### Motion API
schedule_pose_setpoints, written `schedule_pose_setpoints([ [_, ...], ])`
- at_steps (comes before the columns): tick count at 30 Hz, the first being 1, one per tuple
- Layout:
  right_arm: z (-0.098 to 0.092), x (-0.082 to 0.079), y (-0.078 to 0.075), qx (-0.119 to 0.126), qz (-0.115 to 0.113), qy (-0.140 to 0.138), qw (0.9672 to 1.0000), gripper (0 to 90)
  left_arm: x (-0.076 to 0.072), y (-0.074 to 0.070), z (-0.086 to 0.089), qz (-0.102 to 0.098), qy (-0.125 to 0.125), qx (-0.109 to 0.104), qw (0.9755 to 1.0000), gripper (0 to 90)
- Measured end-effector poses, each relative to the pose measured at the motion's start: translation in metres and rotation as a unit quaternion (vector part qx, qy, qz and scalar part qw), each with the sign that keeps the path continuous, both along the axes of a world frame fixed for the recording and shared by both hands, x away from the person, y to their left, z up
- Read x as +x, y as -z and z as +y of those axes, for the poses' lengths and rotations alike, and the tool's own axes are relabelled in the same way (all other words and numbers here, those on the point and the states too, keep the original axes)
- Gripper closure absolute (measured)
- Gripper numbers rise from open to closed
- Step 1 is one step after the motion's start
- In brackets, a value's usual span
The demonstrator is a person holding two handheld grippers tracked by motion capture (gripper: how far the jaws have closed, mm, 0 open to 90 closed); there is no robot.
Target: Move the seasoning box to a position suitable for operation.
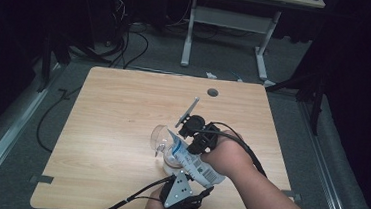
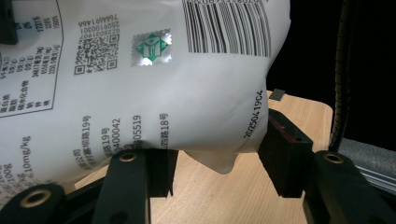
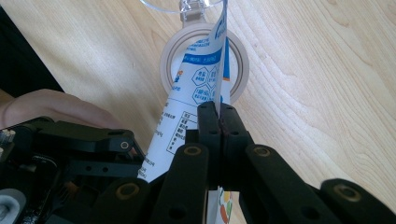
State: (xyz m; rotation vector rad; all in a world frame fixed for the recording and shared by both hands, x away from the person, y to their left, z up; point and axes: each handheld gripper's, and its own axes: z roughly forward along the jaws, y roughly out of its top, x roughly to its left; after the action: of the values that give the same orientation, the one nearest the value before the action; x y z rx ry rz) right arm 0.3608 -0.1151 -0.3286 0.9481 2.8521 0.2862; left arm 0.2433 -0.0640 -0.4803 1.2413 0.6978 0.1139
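Observation:
A white pouch [image 1: 196, 160] with blue print and a barcode hangs tilted over a clear jar [image 1: 163, 142] on the wooden table [image 1: 118, 109]. My right gripper [image 1: 186, 140] is shut on the pouch's upper edge. In the right gripper view its jaws [image 3: 218, 116] pinch the thin pouch [image 3: 201, 79] above the jar's round mouth [image 3: 239, 65], with the clear lid [image 3: 187, 5] flipped back. My left gripper [image 1: 183, 180] holds the pouch's lower end near the table's front edge. In the left gripper view its pads [image 2: 217, 154] press both sides of the bulging pouch [image 2: 140, 84].
A round cable hole [image 1: 212, 92] sits near the table's far edge. Behind the table stands another desk's white frame [image 1: 189, 34], with cables on the grey floor [image 1: 132, 50]. Bare tabletop lies to the left and far side of the jar.

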Motion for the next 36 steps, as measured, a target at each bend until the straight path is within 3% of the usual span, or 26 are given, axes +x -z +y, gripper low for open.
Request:
schedule_pose_setpoints([
  [36,0.002,-0.0002,-0.0032,-0.003,-0.005,-0.006,1.0,90.0,-0.0003,-0.0013,0.0009,-0.006,0.0,-0.003,1.0,50.1],
])
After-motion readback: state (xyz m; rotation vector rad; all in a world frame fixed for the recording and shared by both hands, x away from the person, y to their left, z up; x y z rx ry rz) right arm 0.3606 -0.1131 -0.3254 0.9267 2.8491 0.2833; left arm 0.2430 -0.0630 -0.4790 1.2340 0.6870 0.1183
